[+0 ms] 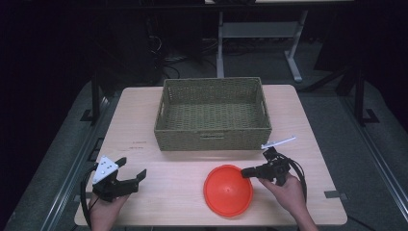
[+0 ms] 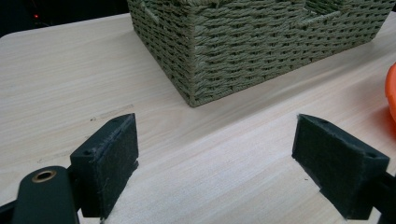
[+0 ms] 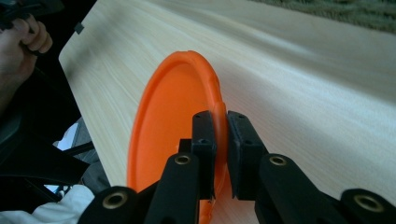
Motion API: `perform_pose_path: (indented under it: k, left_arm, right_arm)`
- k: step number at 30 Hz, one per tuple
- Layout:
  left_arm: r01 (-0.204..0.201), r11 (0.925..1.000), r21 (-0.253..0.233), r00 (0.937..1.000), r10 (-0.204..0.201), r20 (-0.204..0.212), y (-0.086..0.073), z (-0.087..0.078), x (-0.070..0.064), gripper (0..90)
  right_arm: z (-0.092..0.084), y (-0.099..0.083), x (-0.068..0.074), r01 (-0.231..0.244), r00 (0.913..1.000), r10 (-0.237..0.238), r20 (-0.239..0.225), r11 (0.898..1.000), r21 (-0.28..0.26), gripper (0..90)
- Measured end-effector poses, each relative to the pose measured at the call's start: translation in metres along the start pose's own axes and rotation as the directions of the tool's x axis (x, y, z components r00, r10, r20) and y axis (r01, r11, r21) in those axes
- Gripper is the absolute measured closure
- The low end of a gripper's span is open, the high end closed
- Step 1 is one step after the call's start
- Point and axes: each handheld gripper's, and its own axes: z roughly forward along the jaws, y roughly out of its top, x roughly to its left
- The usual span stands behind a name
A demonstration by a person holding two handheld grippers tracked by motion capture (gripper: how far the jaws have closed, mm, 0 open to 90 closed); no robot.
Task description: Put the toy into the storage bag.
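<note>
An orange plate (image 1: 228, 190) lies on the wooden table (image 1: 173, 178) in front of the woven basket (image 1: 213, 114). My right gripper (image 1: 246, 172) is turned sideways and shut on the plate's right rim; in the right gripper view the two pads clamp the orange plate (image 3: 173, 116) edge at my right gripper (image 3: 220, 140). My left gripper (image 1: 132, 169) rests near the table's front left corner, open with nothing between its jaws. In the left gripper view my left gripper (image 2: 215, 154) faces the basket (image 2: 243, 51) corner, and a sliver of the plate (image 2: 391, 91) shows at the right edge.
The basket is empty and stands at the table's far middle. A thin white strip (image 1: 279, 142) lies right of the basket's front corner. Cables trail from both grippers off the front edge. Metal table legs (image 1: 293, 62) stand beyond the table.
</note>
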Motion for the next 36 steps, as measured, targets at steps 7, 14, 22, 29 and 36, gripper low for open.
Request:
perform_pose_path:
  k: [7, 14, 22, 29, 36]
  left_arm:
    - [0.0, 1.0, 0.001, 1.0, 0.0, 0.001, 0.0, 0.0, 0.001, 14.0]
    - [-0.003, 1.0, -0.002, 1.0, 0.003, -0.002, 0.0, 0.0, -0.001, 14.0]
    - [-0.003, 1.0, 0.002, 1.0, 0.003, -0.003, 0.0, 0.001, 0.0, 14.0]
    - [-0.001, 1.0, 0.003, 1.0, 0.001, -0.003, 0.0, 0.0, 0.0, 14.0]
    - [0.004, 1.0, 0.003, 1.0, -0.004, -0.002, 0.0, 0.0, 0.0, 14.0]
  right_arm:
    - [-0.007, 0.008, 0.007, 0.018, 0.9998, -0.018, 0.008, 1.0, 0.001, 82.1]
    - [-0.008, 0.008, 0.006, 0.005, 0.9999, -0.006, -0.014, 1.0, -0.011, 82.1]
    - [-0.015, 0.014, 0.008, -0.008, 0.999, 0.007, -0.045, 0.999, -0.038, 82.1]
    - [-0.021, 0.03, 0.014, 0.016, 0.999, -0.017, -0.042, 0.999, -0.036, 82.1]
    - [-0.032, 0.05, 0.024, 0.031, 0.9989, -0.032, -0.034, 0.999, -0.039, 82.1]
